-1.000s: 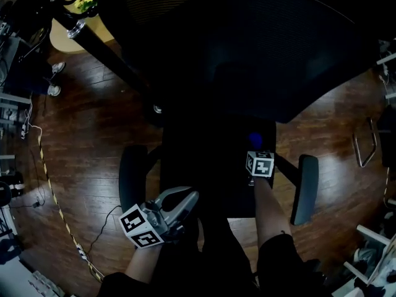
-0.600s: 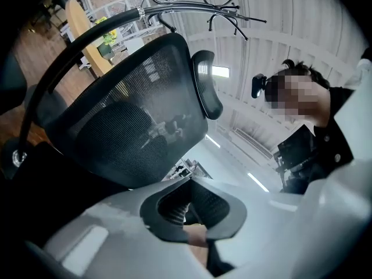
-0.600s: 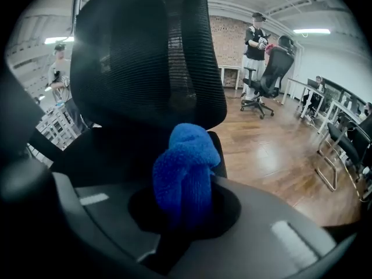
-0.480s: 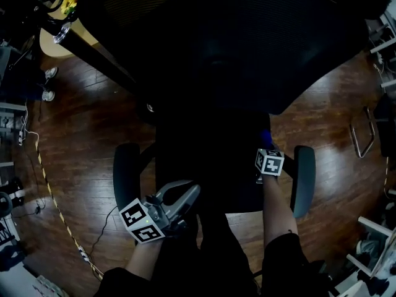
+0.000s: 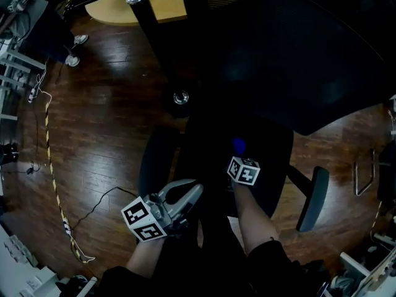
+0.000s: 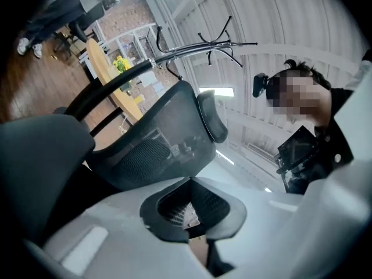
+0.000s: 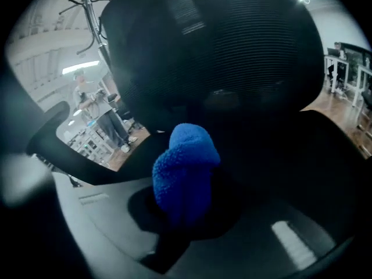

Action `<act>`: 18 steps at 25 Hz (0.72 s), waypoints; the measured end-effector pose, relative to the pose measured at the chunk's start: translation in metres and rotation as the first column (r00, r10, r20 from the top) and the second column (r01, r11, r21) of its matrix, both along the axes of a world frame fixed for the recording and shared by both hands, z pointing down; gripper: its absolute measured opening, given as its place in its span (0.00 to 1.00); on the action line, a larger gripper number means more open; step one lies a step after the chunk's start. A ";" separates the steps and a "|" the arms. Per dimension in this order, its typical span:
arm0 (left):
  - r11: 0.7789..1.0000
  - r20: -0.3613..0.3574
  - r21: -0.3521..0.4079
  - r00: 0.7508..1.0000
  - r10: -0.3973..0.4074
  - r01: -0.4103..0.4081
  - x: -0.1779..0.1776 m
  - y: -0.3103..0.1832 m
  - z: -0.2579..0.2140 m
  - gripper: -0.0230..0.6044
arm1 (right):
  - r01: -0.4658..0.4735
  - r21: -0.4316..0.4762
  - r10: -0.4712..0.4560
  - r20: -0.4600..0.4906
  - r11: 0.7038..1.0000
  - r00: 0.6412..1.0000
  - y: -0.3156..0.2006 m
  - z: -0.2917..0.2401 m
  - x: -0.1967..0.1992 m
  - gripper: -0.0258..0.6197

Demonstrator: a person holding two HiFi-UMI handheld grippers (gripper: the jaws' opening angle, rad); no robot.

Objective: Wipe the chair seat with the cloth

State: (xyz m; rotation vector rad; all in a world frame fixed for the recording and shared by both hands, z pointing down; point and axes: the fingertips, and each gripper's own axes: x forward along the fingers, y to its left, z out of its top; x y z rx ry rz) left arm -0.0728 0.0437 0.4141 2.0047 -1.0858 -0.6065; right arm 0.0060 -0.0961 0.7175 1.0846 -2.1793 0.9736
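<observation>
The black office chair's seat lies below its wide mesh backrest. My right gripper is over the middle of the seat, shut on a blue fluffy cloth that sticks out ahead of its marker cube. In the right gripper view the cloth stands bunched between the jaws of my right gripper, with the seat and backrest behind it. My left gripper hangs off the seat's front left corner, jaws together and empty. The left gripper points up at the backrest.
Armrests flank the seat at the left and right. A black pole on a round base stands behind the chair beside a yellow round table. A cable trails over the wooden floor at the left.
The right gripper has slid left across the seat with the cloth, away from the right armrest. The head view has swung, so the chair sits further right. The left gripper has stayed put.
</observation>
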 end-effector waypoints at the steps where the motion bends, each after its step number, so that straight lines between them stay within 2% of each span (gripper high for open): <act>1: 1.000 0.002 0.000 1.000 -0.019 0.019 -0.007 0.005 -0.001 0.02 | 0.038 -0.007 -0.038 0.026 0.999 0.999 0.010 -0.001 -0.026 0.09; 3: 0.998 0.007 0.001 0.998 -0.055 0.055 -0.018 0.014 -0.003 0.02 | 0.139 -0.013 -0.138 0.068 0.990 0.988 0.029 -0.005 -0.074 0.09; 6: 0.994 0.015 0.000 0.994 -0.105 0.105 -0.034 0.026 -0.002 0.02 | 0.290 -0.016 -0.285 0.133 0.957 0.949 0.057 -0.012 -0.134 0.09; 9: 0.990 0.014 0.000 0.990 -0.142 0.142 -0.049 0.035 0.002 0.02 | 0.367 -0.028 -0.361 0.130 0.930 0.924 0.076 -0.007 -0.163 0.09; 12: 0.989 0.012 -0.002 0.988 -0.151 0.151 -0.055 0.042 0.005 0.02 | 0.382 -0.016 -0.377 0.128 0.924 0.917 0.085 0.001 -0.166 0.09; 15: 0.991 0.012 -0.003 0.990 -0.137 0.137 -0.054 0.042 0.009 0.02 | 0.391 0.005 -0.390 0.081 0.920 0.917 0.083 0.007 -0.153 0.09; 18: 0.995 0.013 0.000 0.995 -0.103 0.103 -0.046 0.036 0.008 0.02 | 0.333 -0.004 -0.332 0.036 0.943 0.942 0.073 0.016 -0.121 0.09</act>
